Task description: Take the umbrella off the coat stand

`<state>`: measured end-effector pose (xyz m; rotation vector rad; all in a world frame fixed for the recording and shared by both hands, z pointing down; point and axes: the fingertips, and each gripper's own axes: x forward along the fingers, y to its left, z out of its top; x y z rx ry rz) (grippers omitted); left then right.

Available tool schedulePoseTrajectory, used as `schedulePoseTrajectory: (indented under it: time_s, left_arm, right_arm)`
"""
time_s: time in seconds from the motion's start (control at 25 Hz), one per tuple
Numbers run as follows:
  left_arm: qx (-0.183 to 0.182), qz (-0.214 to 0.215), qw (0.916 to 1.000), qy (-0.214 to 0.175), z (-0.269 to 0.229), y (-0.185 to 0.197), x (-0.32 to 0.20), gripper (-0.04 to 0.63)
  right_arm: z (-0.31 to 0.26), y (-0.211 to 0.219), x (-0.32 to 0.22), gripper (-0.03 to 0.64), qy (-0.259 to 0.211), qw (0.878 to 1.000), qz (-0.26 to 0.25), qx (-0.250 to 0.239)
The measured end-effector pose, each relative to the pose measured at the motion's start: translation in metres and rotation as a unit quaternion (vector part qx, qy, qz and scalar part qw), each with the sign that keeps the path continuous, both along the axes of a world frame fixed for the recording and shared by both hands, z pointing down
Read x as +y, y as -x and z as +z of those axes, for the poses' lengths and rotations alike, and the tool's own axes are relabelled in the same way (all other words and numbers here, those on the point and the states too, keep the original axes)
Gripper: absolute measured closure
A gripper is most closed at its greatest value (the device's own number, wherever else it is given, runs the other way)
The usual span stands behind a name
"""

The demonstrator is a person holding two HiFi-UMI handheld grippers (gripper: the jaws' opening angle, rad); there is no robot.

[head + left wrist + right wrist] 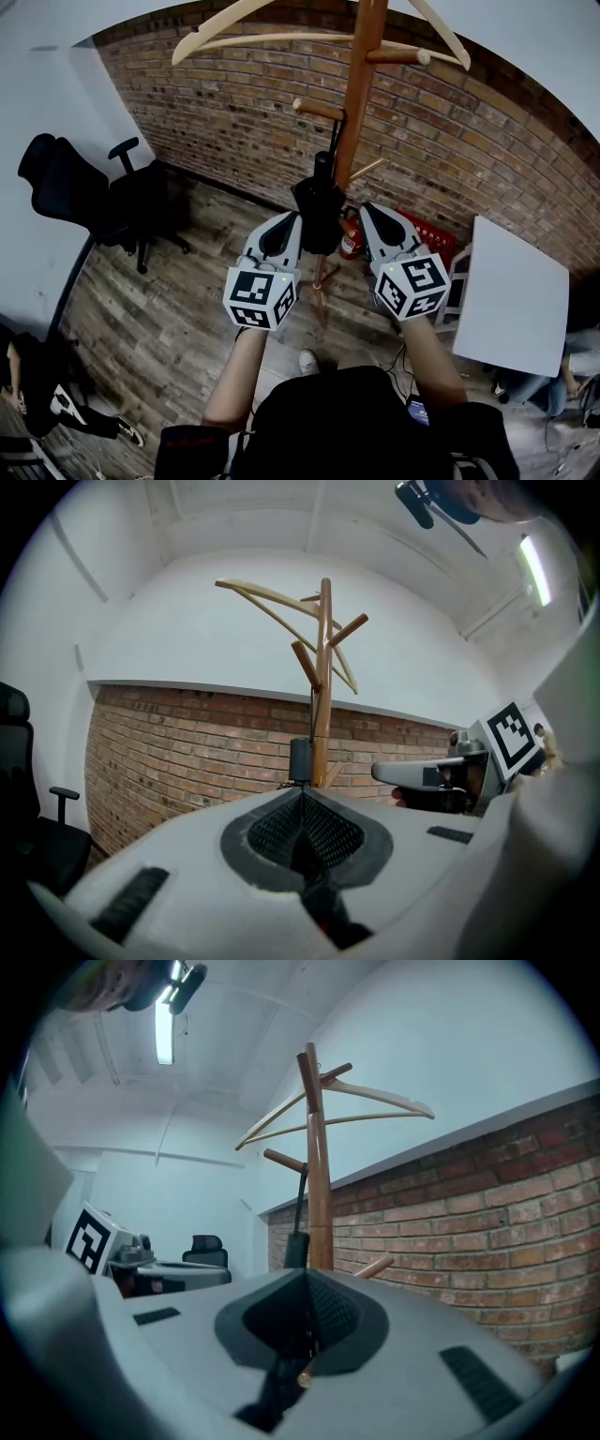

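A wooden coat stand (361,84) rises in front of a brick wall. A black folded umbrella (320,202) hangs by its strap from a peg on the stand. My left gripper (292,217) is just left of the umbrella and my right gripper (367,208) just right of it, neither touching it. In the left gripper view the umbrella (300,759) hangs just beyond the shut jaws of the left gripper (302,794). In the right gripper view the umbrella (296,1249) sits beside the pole, past the right gripper (306,1274), whose jaws meet with nothing between them.
Pale wooden hangers (309,37) sit on the stand's upper pegs. A black office chair (75,192) stands at the left. A red fire extinguisher (352,239) and red crate (436,246) are by the stand's foot. A white table (511,300) is at the right. People stand at both lower corners.
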<state>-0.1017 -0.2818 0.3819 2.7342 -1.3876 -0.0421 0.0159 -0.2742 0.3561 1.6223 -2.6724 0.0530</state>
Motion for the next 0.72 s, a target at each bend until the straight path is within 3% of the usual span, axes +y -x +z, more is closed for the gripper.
schedulePoseTrajectory:
  time_s: [0.28, 0.72]
  left_arm:
    - [0.003, 0.022, 0.9998, -0.002, 0.000, -0.003, 0.001, 0.575]
    - [0.018, 0.018, 0.9997, 0.005, 0.007, -0.008, -0.002, 0.572]
  right_arm:
    - [-0.001, -0.002, 0.004, 0.589, 0.000, 1.000, 0.004, 0.005]
    - [0.006, -0.014, -0.003, 0.589, 0.006, 1.000, -0.013, -0.003]
